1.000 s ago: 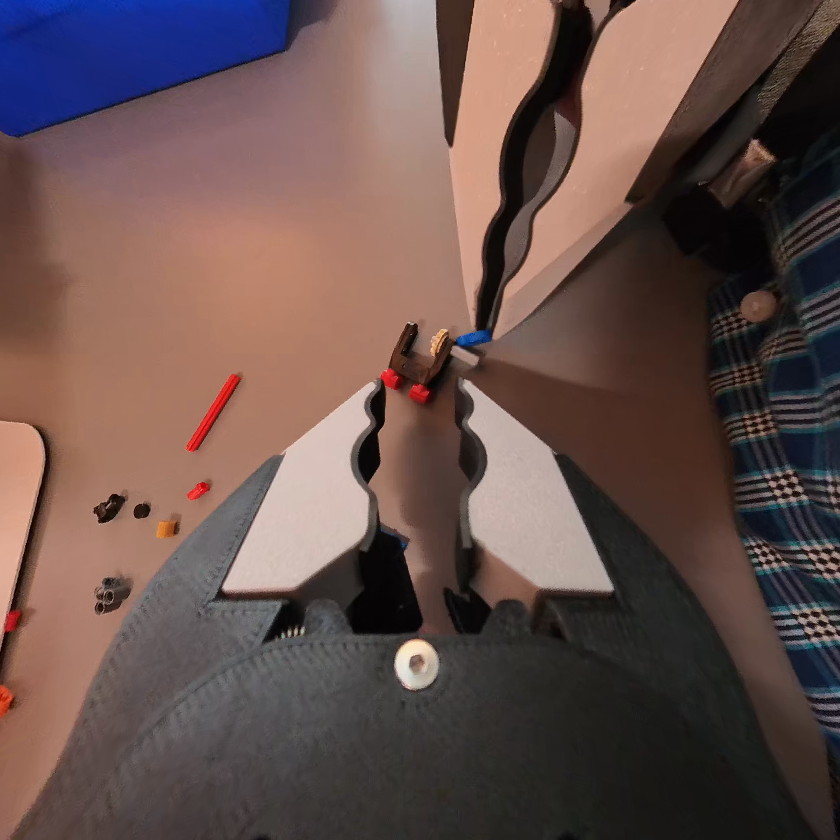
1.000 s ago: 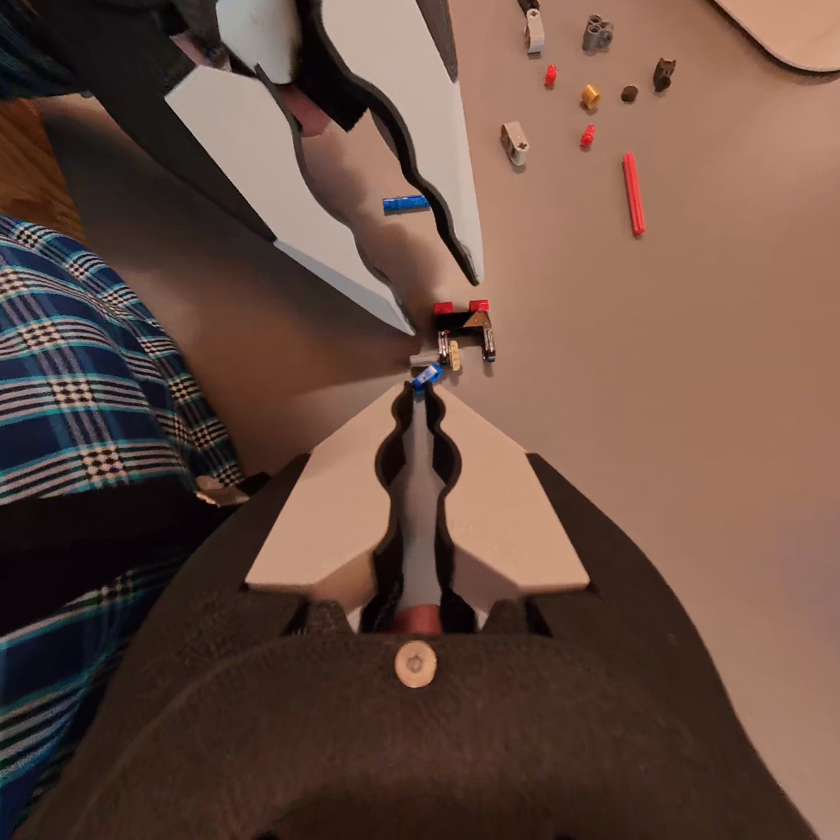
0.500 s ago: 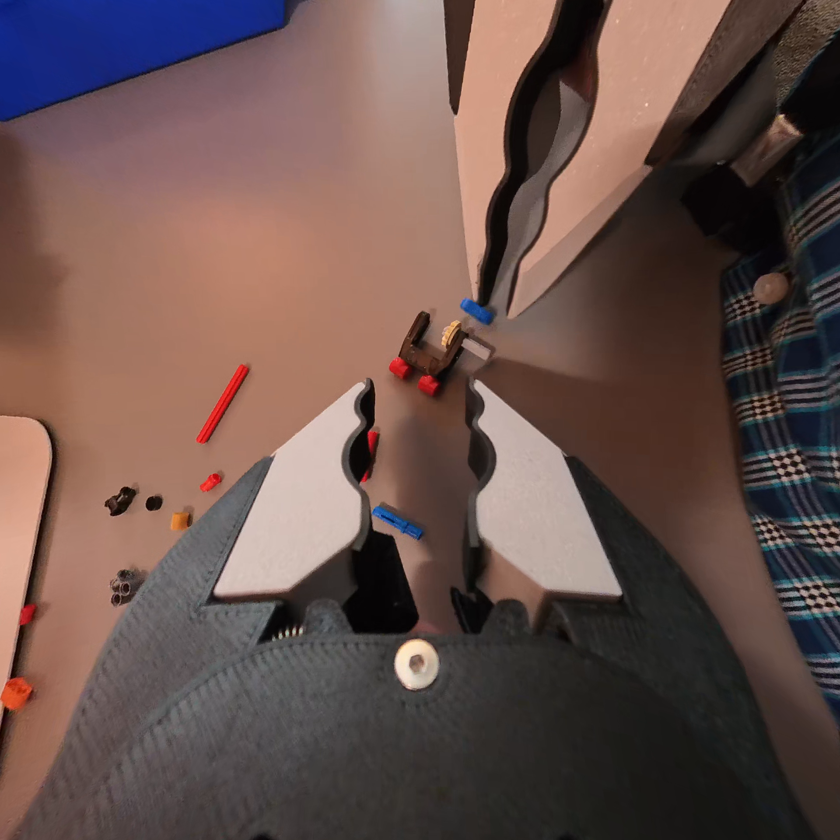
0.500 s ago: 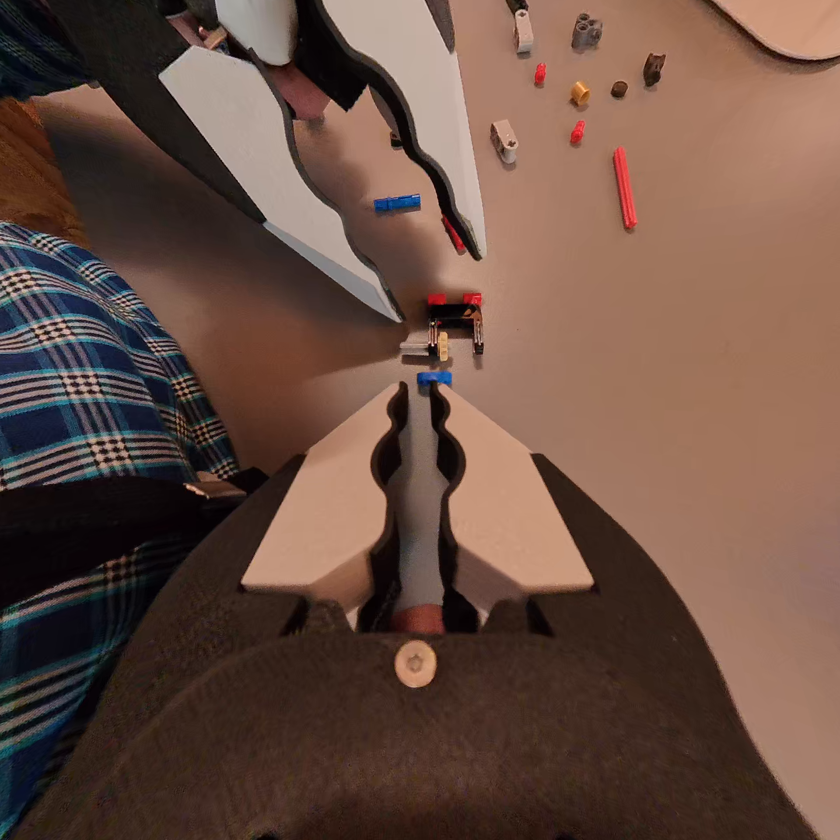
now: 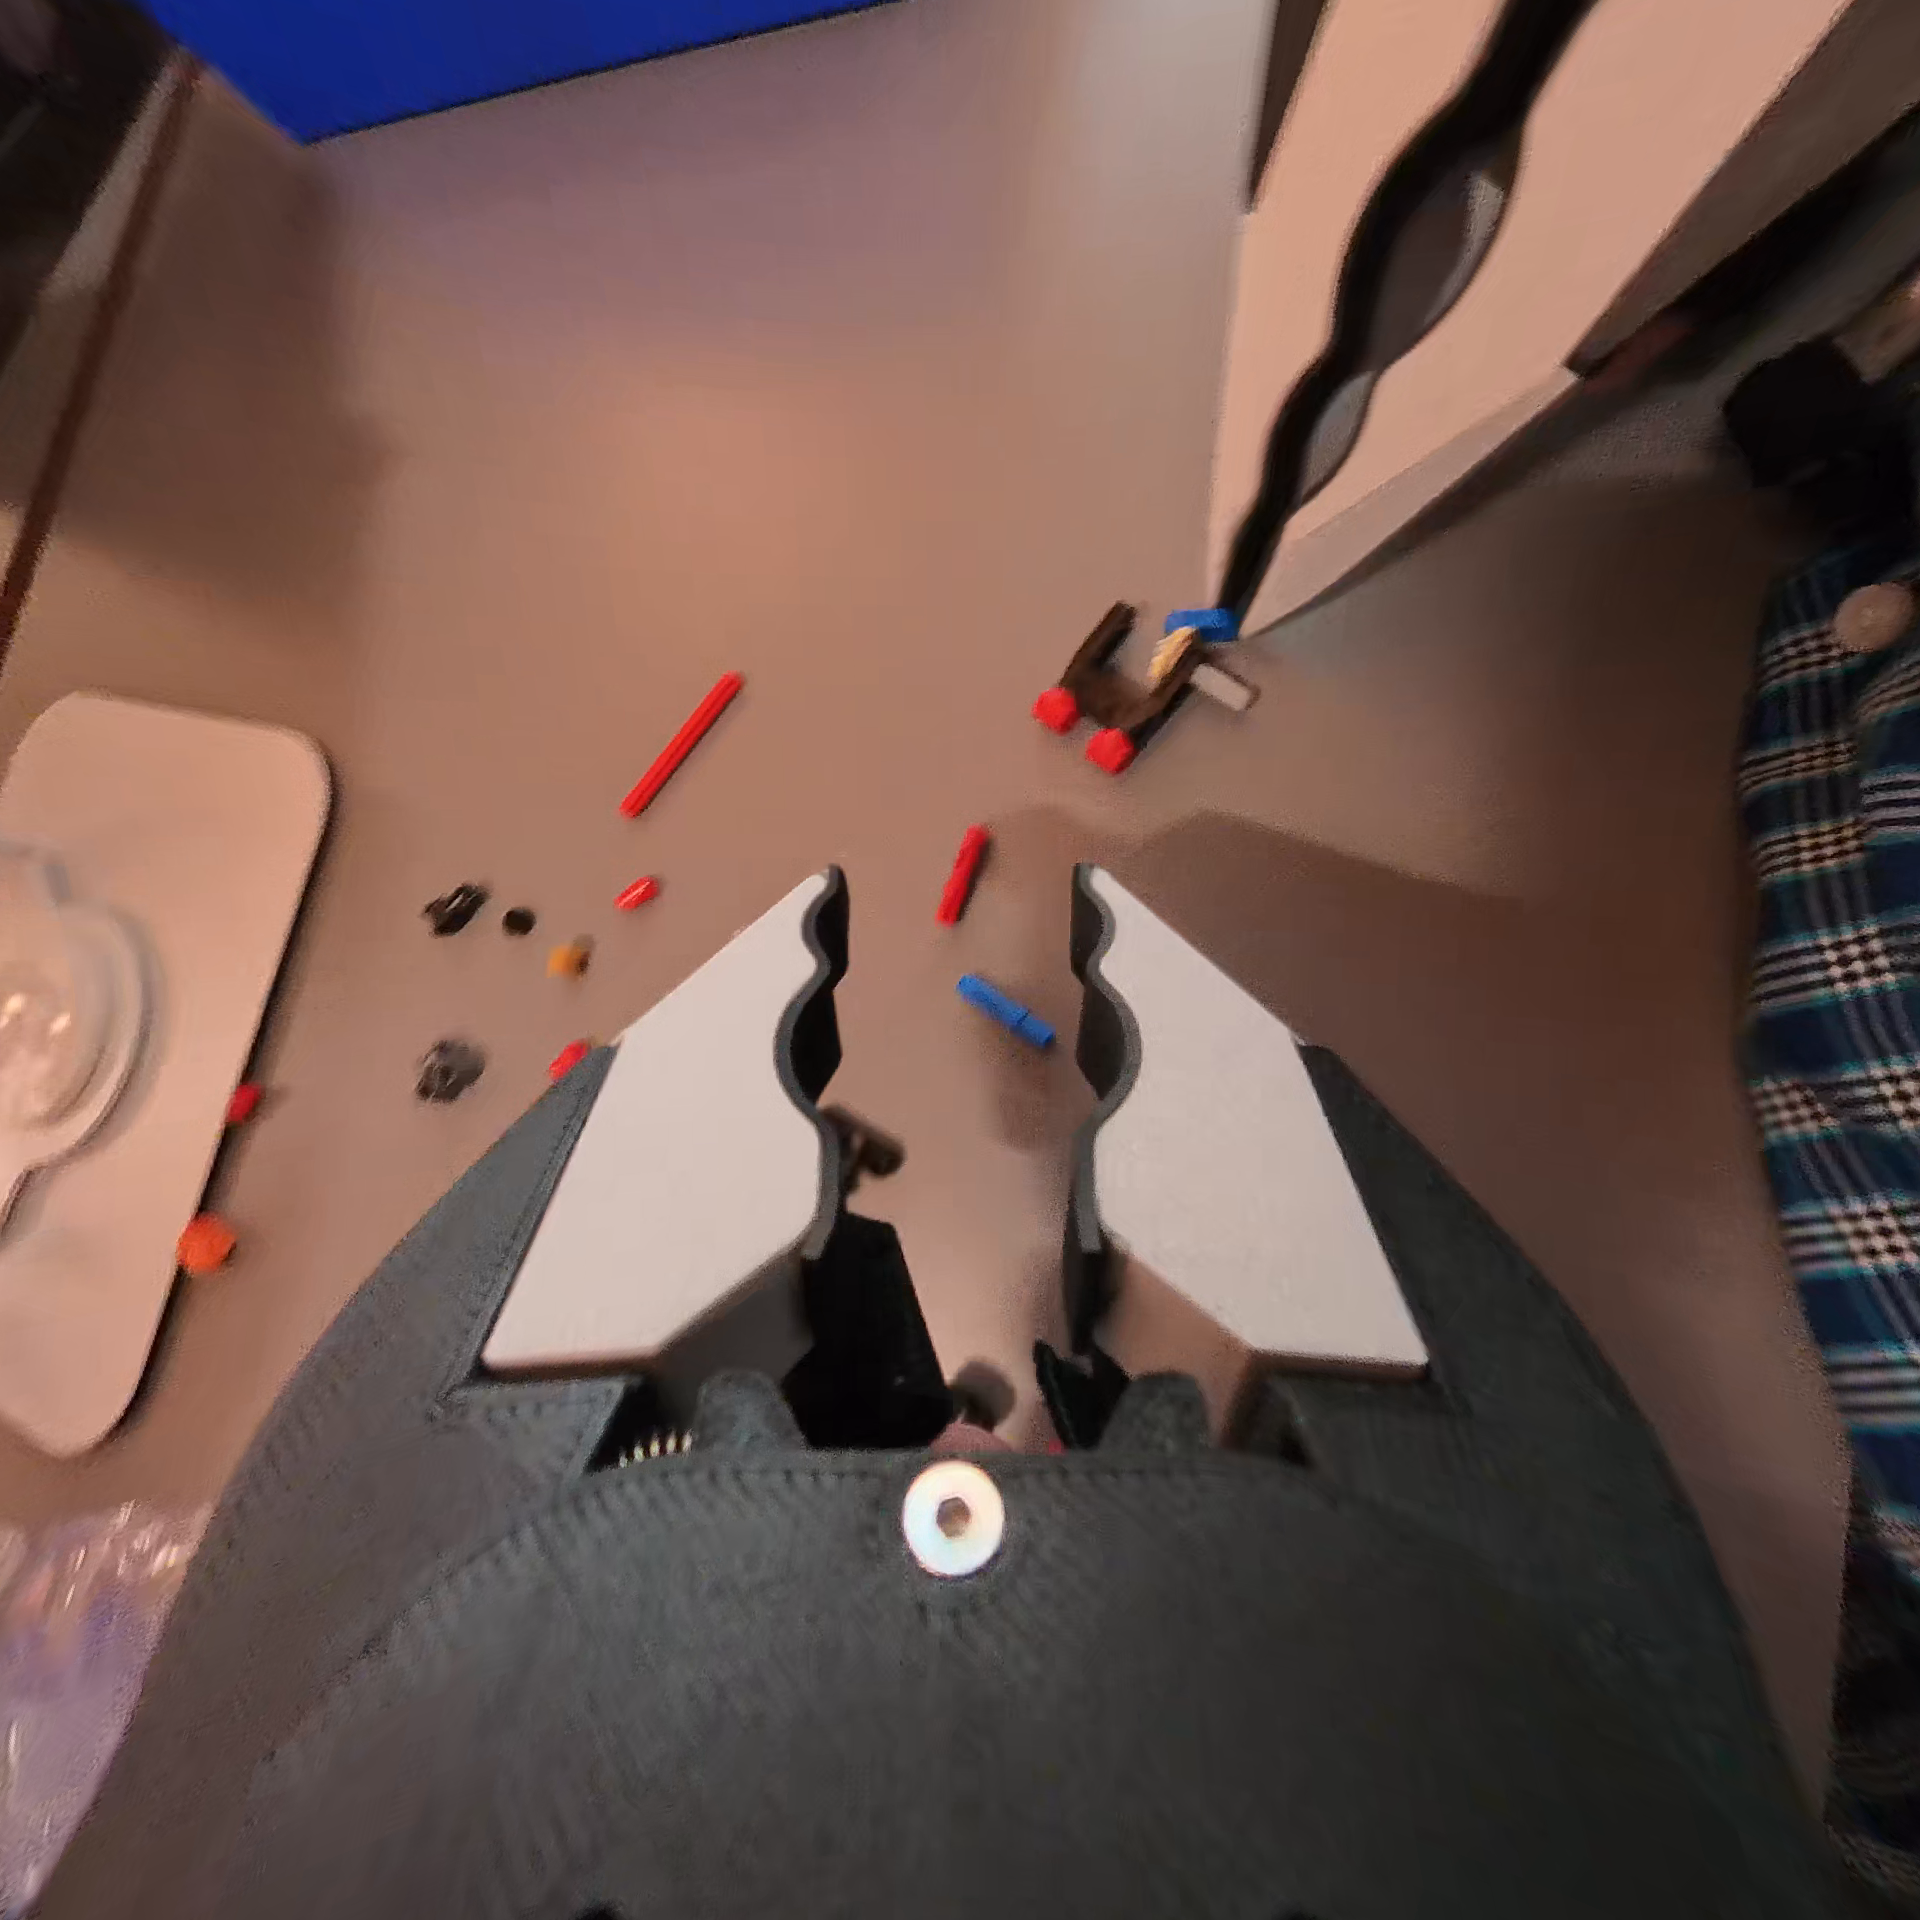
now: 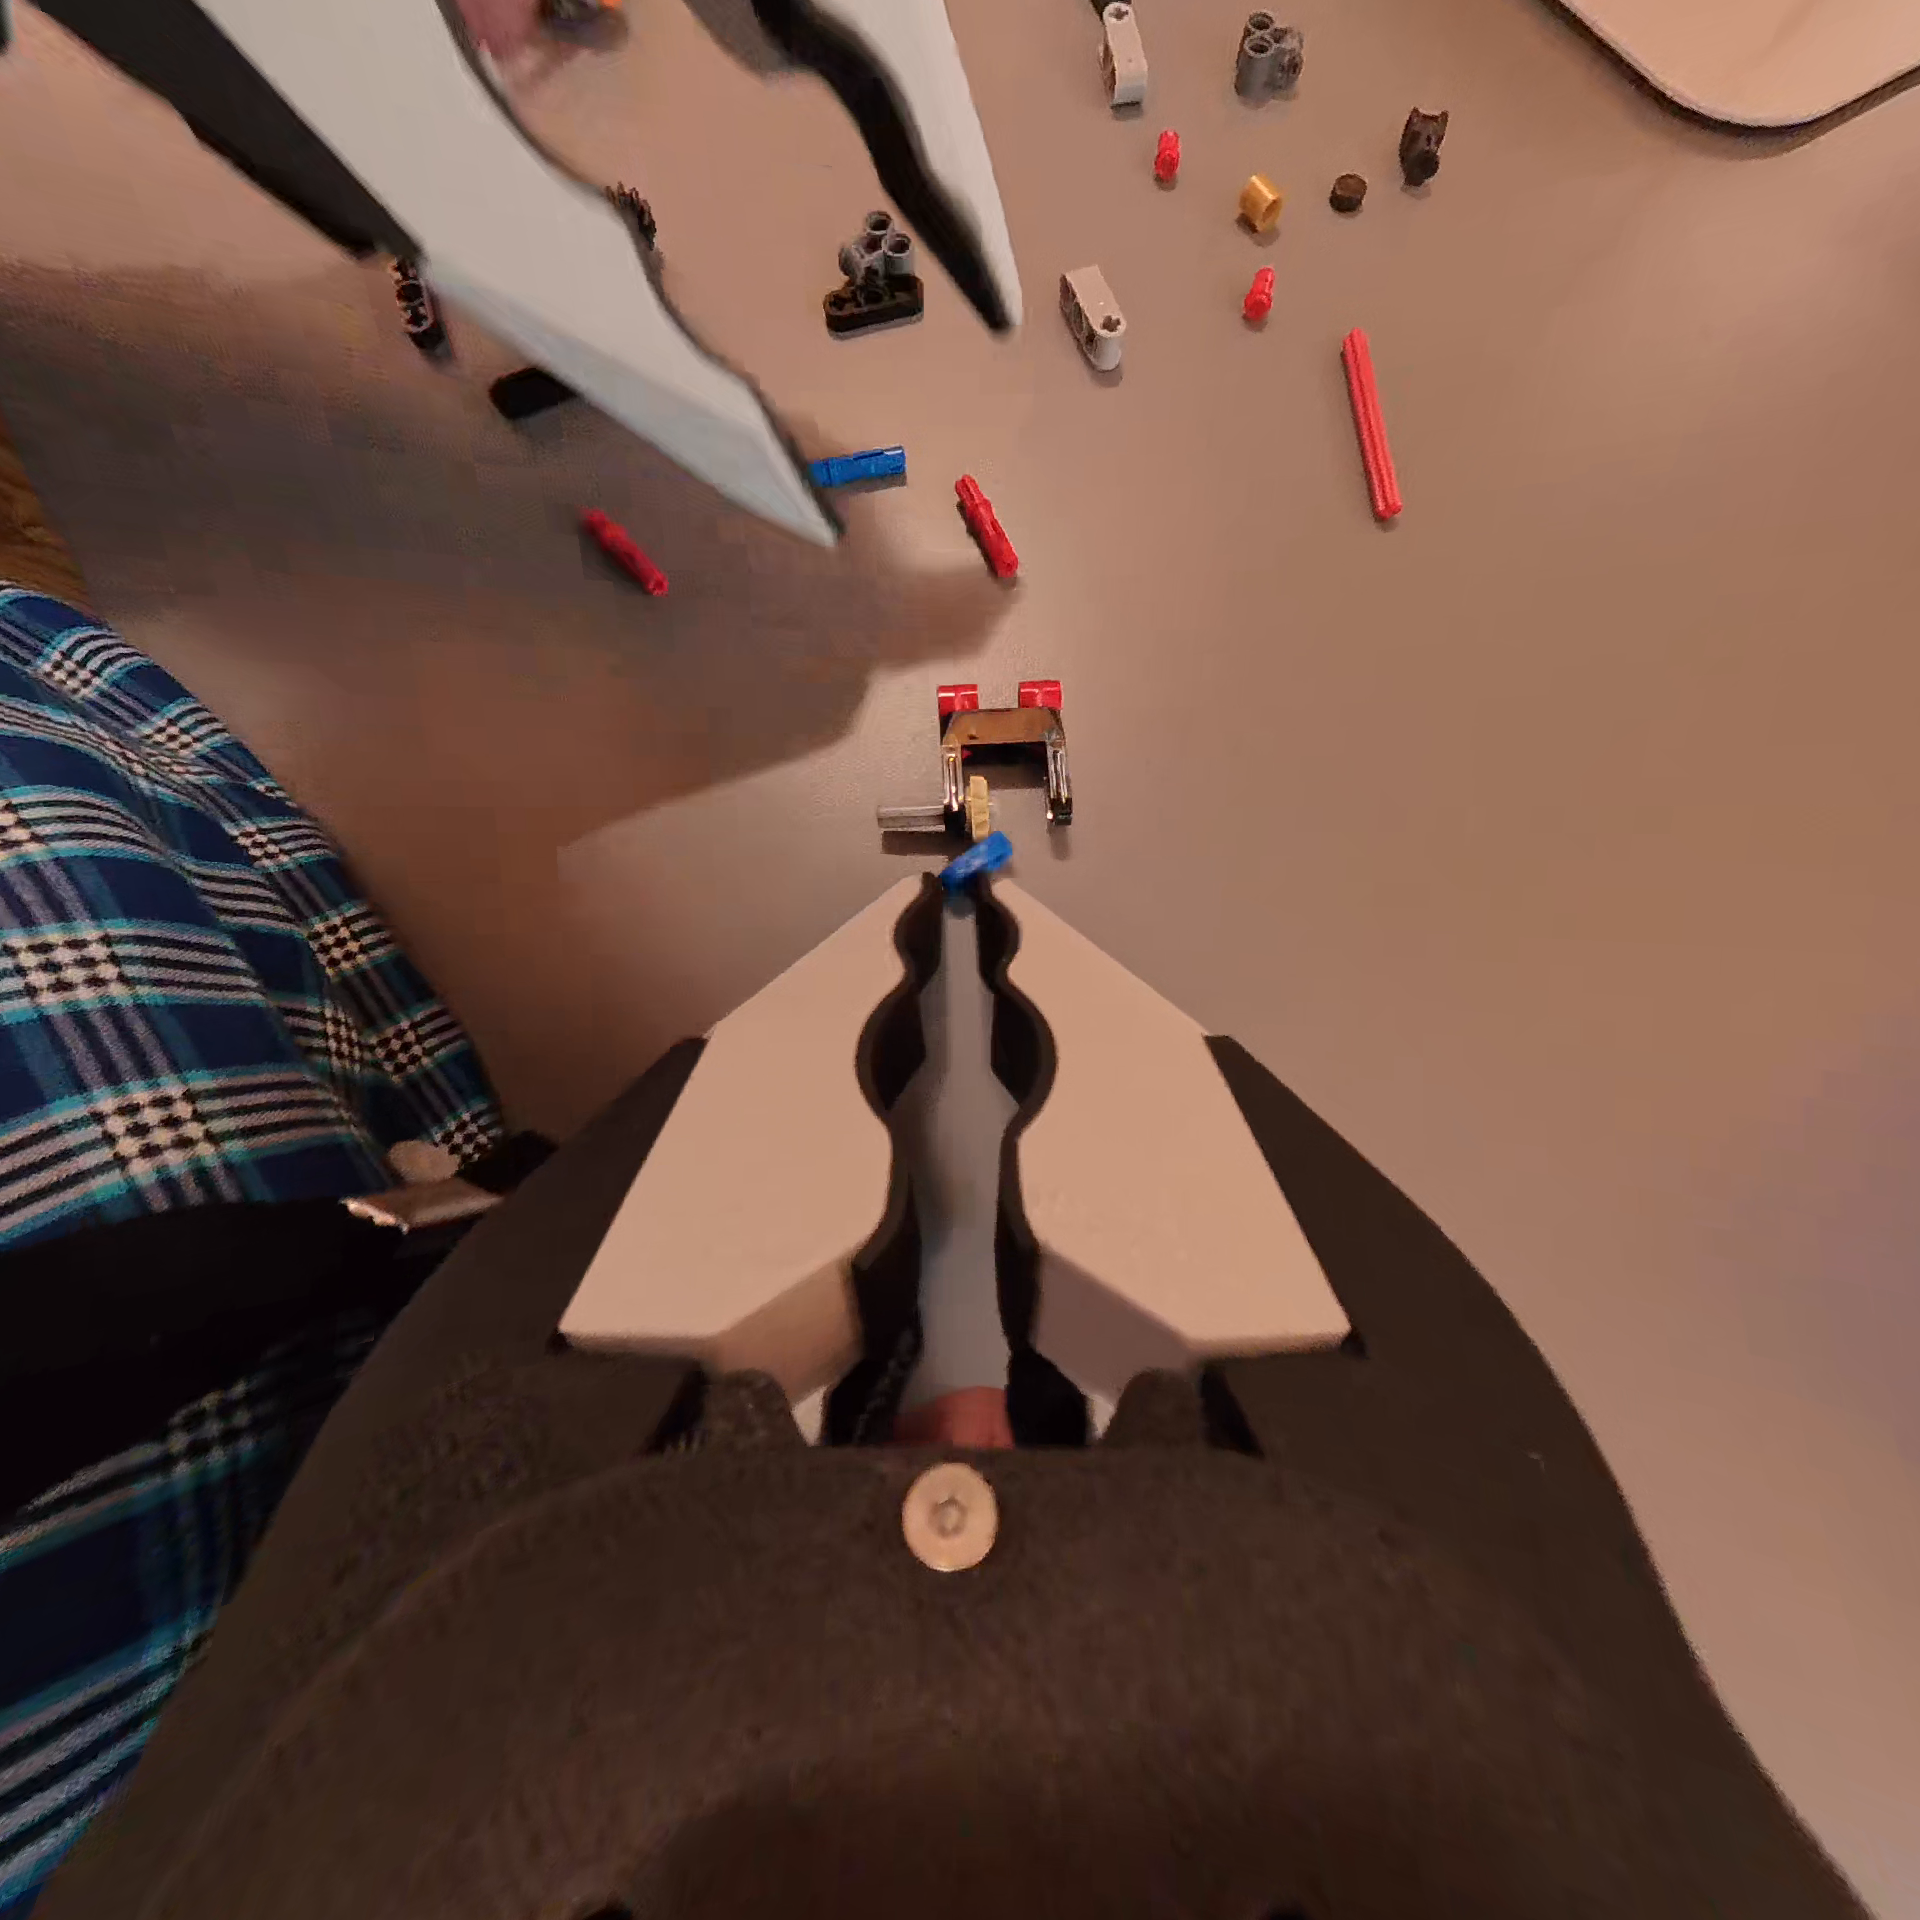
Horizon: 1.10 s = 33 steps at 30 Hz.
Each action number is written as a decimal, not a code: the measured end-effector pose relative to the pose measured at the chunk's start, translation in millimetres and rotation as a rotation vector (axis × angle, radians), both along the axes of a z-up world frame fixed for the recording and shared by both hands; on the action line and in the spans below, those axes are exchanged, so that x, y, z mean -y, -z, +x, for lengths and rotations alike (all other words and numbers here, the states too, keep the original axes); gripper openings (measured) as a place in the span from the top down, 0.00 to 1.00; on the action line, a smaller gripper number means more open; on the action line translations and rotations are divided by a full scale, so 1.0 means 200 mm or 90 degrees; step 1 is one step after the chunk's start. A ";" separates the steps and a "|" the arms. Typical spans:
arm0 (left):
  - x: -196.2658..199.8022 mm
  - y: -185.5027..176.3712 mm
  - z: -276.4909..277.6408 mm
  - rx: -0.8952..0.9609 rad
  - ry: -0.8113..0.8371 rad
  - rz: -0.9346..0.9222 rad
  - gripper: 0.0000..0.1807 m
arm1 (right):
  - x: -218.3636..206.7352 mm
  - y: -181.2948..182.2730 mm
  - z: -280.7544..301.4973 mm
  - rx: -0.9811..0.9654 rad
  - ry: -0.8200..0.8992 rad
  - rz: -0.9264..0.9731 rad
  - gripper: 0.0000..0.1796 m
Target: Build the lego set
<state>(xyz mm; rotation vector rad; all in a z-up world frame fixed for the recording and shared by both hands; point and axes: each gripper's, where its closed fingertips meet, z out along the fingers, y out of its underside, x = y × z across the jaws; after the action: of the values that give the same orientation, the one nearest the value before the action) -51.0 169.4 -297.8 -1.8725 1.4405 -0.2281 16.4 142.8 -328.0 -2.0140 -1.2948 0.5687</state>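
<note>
Loose pins [image 6: 985, 538] scatter the table [image 6: 1558, 935] beyond the black U-shaped assembly [image 6: 1003, 750]; right gripper [image 6: 961, 883] apparently pinches a blue pin [image 6: 975, 861], left gripper [image 5: 956, 883] gapes empty.

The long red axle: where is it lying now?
In the right wrist view the long red axle lies flat on the table at upper right, apart from the black frame assembly, right of a grey connector.

My left hand-held gripper [image 5: 956, 883] hung with jaws spread wide; my right hand-held gripper [image 6: 961, 883] was pinched nearly closed at its tips.
</note>
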 end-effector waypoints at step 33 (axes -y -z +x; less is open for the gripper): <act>0.13 -0.07 -0.74 -0.016 -0.291 0.007 0.80 | -0.02 -0.23 -0.27 -0.038 -0.160 0.064 0.90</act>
<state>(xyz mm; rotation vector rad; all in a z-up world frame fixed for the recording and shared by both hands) -198.2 143.7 -284.6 -2.1399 0.9875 0.0267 -37.5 146.7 -282.7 -1.7522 -1.5203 0.6596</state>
